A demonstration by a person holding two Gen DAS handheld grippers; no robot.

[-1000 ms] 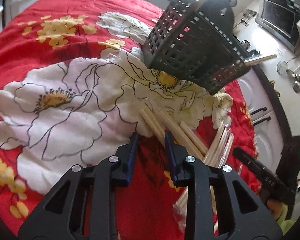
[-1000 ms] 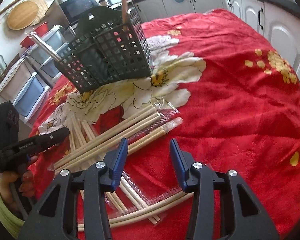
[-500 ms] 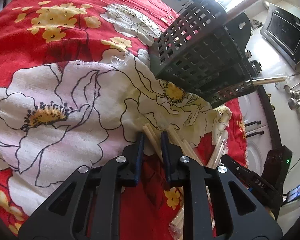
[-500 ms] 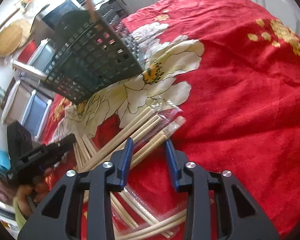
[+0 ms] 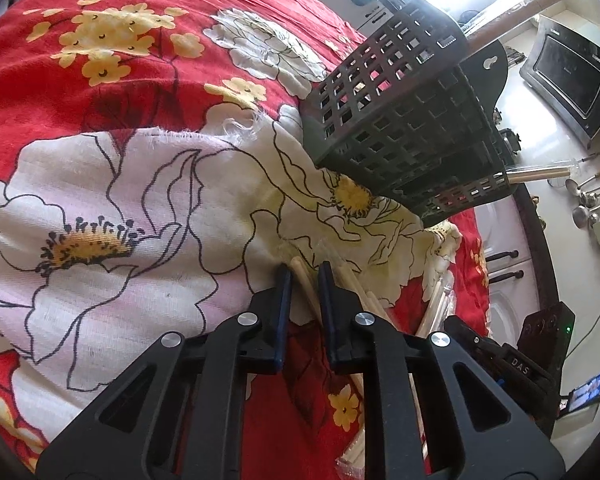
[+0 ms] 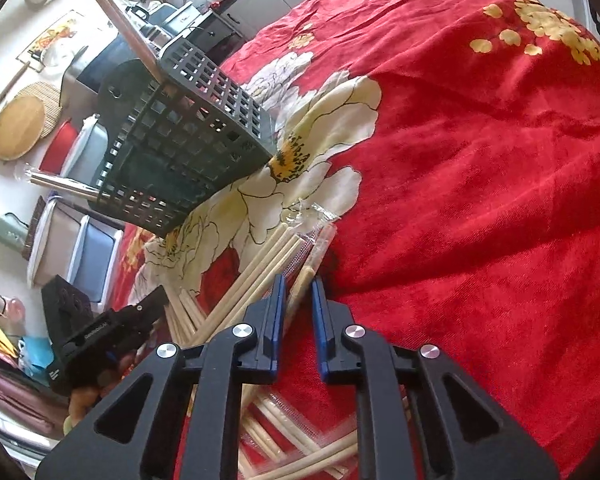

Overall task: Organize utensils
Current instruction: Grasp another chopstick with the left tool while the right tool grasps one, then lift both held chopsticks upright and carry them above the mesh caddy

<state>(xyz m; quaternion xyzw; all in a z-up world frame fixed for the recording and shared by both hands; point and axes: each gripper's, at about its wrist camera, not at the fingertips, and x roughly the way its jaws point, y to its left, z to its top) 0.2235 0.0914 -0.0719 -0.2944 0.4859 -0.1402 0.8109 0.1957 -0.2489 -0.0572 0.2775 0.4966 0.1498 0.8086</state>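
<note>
A: Risk first. Left tool (image 5: 303, 280) has just been closing; its jaws stand nearly shut with one bare wooden chopstick (image 5: 306, 288) between the pads, near that stick's end. Right tool (image 6: 298, 286) has likewise just been closing, onto the end of a plastic-sleeved chopstick pair (image 6: 300, 280).

B: Failure modes?

A: End grips. A long stick held by its tip may pivot or slide out on lifting. The sleeve is slick film, so the right pads may slip on the wrapper. Neighbouring sticks touch the gripped ones, so a lift could drag them across the red floral cloth (image 6: 480, 200). I cannot tell whether either pad pinches cloth as well.

B: Position of the work relative to the tools?

A: Loose chopstick pile (image 6: 256, 272) lies on the bench directly under and just beyond both tips, fanning between the two tools. Beyond that, over the white flower print, stands the dark lattice utensil basket (image 5: 404, 128), tilted, apart from the pile, some sticks already poking from it. It looks the likely destination.
</note>
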